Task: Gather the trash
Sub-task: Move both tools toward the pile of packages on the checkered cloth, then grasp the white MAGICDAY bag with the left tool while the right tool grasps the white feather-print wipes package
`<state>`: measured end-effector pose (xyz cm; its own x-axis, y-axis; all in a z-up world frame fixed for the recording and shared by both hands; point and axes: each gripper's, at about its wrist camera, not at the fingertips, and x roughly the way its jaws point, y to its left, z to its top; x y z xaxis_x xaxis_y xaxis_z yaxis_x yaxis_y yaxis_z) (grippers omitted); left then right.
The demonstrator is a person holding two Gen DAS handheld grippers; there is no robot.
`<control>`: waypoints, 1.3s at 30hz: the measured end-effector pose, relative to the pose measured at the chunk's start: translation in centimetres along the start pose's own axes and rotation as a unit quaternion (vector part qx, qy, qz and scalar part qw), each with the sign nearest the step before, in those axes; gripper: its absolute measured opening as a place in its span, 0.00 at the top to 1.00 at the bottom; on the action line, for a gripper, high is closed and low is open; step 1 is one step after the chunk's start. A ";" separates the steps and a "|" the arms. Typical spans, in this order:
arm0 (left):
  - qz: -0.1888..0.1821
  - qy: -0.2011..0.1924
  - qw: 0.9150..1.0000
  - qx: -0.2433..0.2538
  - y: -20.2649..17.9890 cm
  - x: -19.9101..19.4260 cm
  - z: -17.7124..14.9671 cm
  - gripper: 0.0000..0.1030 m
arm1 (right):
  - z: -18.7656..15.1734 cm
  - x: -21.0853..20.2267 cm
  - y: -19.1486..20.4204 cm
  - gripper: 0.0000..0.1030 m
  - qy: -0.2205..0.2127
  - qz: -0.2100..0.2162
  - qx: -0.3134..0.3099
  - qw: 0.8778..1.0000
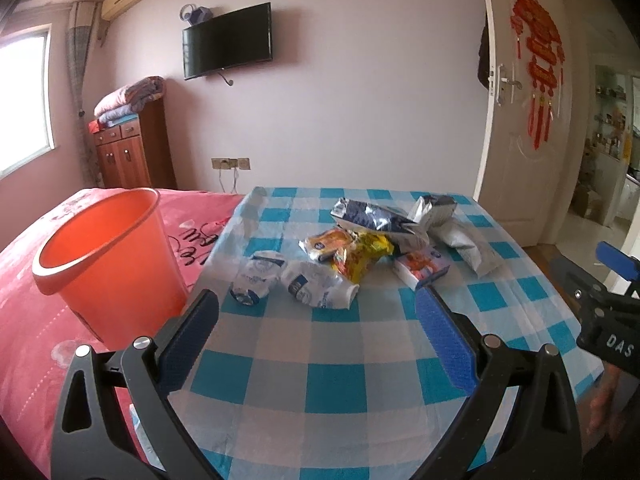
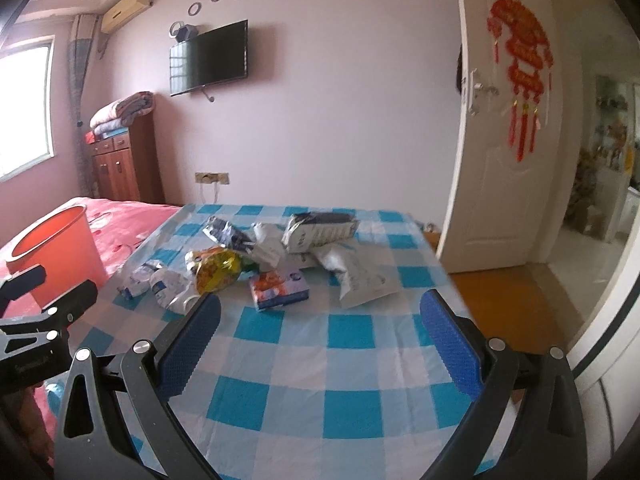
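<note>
A pile of trash lies on the blue checked cloth (image 1: 320, 360): two crumpled white bottles (image 1: 256, 272) (image 1: 316, 284), a yellow wrapper (image 1: 360, 256), a small tissue pack (image 1: 420, 268), silver-blue bags (image 1: 380, 220) and a white bag (image 1: 468, 244). An orange bin (image 1: 108, 256) stands on the pink bed to the left. My left gripper (image 1: 318, 300) is open and empty, short of the bottles. My right gripper (image 2: 320, 304) is open and empty, just short of the tissue pack (image 2: 280, 284). The bin also shows in the right wrist view (image 2: 56, 248).
A pink bedspread (image 1: 32, 320) lies under the bin. A wooden cabinet (image 1: 128, 152) with folded blankets stands by the far wall. An open white door (image 2: 500, 160) and orange floor (image 2: 520, 308) are at the right of the cloth's edge.
</note>
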<state>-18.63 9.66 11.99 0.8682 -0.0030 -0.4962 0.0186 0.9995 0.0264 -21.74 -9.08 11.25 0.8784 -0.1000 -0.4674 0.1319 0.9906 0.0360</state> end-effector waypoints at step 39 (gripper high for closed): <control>-0.021 0.110 0.993 -0.043 6.5 12.7 0.0 0.04 | 0.0 13.8 -4.7 0.05 0.149 0.093 0.076 0.982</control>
<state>-7.47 16.10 5.90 0.7379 -0.0471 -0.6733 0.0023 0.9977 -0.0673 -10.22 -15.07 4.65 0.7235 0.1350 -0.6770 0.0698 0.9614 0.2662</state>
